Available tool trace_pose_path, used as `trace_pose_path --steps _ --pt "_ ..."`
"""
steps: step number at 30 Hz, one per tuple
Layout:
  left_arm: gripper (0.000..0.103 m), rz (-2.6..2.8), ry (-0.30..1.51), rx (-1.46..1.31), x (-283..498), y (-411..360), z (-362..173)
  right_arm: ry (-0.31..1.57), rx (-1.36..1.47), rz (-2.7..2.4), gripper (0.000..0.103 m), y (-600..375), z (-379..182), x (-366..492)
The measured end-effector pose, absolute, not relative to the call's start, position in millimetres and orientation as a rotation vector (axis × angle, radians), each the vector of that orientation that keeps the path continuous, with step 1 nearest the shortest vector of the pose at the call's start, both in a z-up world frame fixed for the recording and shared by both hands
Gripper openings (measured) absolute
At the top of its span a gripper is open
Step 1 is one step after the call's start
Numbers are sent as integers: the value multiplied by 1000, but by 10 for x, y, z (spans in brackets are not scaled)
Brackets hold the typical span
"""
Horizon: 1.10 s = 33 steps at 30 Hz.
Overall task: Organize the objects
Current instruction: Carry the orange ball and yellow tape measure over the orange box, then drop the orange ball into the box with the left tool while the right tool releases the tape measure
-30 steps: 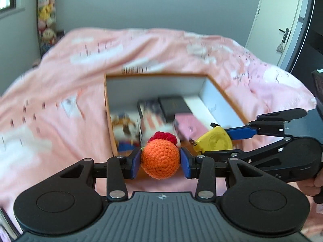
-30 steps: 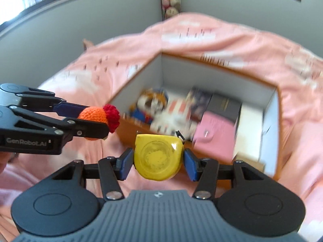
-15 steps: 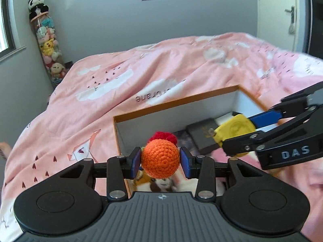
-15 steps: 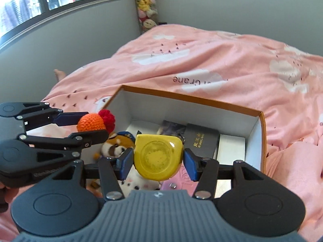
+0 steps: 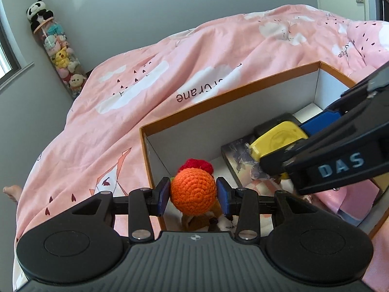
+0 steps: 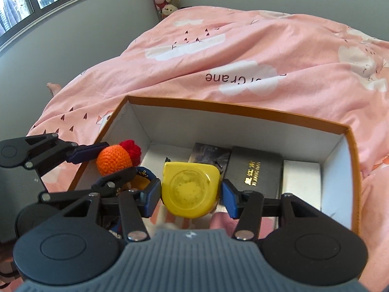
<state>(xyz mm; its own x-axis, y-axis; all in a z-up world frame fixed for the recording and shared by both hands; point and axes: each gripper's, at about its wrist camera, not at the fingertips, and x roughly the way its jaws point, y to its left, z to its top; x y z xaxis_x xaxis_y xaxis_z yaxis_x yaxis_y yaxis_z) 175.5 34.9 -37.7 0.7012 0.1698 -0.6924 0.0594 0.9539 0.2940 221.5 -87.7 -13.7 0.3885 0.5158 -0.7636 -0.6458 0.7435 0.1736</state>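
between the left gripper [image 5: 193,196]'s jaws sits an orange crochet ball [image 5: 193,189] with a red tuft, clenched from both sides; the right gripper [image 6: 191,196]'s jaws are likewise clenched on a yellow tape measure [image 6: 190,189]. below and beyond both sets of jaws lies the open orange-edged box [image 6: 233,109] on the pink bed cover [image 5: 170,73]. under the left jaws a plush toy [image 5: 197,221] shows, and ahead of the right jaws a black booklet [image 6: 255,170] and a white packet [image 6: 301,182] lie on the box floor.

the step in hand looks like lowering both things into the box. to do it well, each gripper should probably sink until its load rests on a free patch, the ball towards the near-left corner, the tape measure clear of the booklet, and only then release, so nothing rolls or tips.

against the earlier frames, both grippers have come forward over the box and dipped closer to its contents; the left one has also rolled. both grips look unchanged.
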Motion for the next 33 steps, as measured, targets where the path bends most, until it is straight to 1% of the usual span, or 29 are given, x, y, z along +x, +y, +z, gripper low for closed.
trace_pose_path --steps 9,13,14,15,16,17,21,28,33 --pt "54 47 742 271 1729 425 -371 959 -146 762 56 -716 -248 2333" --pt "52 54 673 230 1625 485 -304 974 -124 770 56 -692 -260 2373" --pt "52 47 663 213 1597 509 -280 980 -113 772 56 -696 -259 2394" --pt "54 38 653 184 1567 542 -245 984 -105 771 56 -698 -255 2409" --pt "61 41 640 147 1530 581 -208 986 -98 770 56 -697 -253 2424" --pt "63 50 617 109 1487 625 -168 989 -87 768 56 -695 -248 2438" --pt "63 55 553 -67 1349 904 -8 997 -78 778 56 -641 -228 2467" --pt "63 209 611 -299 1411 1448 -69 1004 -78 783 56 -418 -247 2494" --pt "63 254 631 -326 1389 1532 -160 1006 -50 762 56 -279 -288 2572"
